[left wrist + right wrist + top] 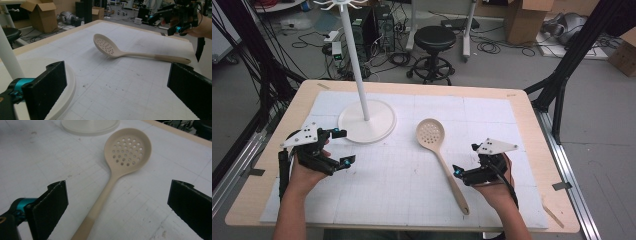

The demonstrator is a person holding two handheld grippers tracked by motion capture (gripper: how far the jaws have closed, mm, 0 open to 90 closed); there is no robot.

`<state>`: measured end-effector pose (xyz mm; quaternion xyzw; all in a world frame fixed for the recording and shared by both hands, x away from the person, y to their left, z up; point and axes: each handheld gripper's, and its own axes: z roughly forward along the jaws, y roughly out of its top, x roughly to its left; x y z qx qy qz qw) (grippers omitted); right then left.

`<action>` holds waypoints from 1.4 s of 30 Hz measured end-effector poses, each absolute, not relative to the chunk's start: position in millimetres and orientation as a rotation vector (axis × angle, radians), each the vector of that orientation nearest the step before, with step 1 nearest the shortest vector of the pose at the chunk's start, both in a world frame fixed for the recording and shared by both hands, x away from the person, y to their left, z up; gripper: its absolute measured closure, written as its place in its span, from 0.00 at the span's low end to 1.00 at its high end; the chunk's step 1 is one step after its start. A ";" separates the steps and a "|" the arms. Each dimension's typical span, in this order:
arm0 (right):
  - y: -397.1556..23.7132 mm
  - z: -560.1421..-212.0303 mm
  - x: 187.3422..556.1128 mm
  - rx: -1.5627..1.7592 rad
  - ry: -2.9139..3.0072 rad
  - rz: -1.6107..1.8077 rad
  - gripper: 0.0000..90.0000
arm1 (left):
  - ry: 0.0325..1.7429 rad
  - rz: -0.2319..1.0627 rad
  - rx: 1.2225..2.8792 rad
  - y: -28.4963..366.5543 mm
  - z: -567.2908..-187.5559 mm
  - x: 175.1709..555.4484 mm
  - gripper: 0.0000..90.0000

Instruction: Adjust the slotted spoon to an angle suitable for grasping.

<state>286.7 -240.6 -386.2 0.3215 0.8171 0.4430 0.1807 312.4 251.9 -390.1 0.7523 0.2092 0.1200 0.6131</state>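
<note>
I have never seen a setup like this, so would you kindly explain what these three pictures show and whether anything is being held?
A person sits at a table holding a hand-operated two-jaw gripper in each hand. The high view looks down from above: the left gripper is at its left, the right gripper at its right. The other two pictures come from cameras riding on each gripper, looking out between its black jaws. On the white mat lie a beige slotted spoon and the round base of a white stand. Both grippers are open and hold nothing; the right one hovers beside the spoon's handle.
</note>
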 end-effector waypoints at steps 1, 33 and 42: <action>-239.1 -387.7 286.9 0.912 2.314 1.243 0.04 | 0.483 0.277 1.735 251.9 -390.1 312.4 0.03; -204.4 -425.6 293.9 0.937 2.551 0.989 0.53 | 0.481 0.275 1.746 249.3 -392.1 314.4 0.03; -201.1 -432.0 296.3 0.961 2.589 0.954 0.64 | 0.483 0.279 1.744 250.7 -391.7 314.6 0.03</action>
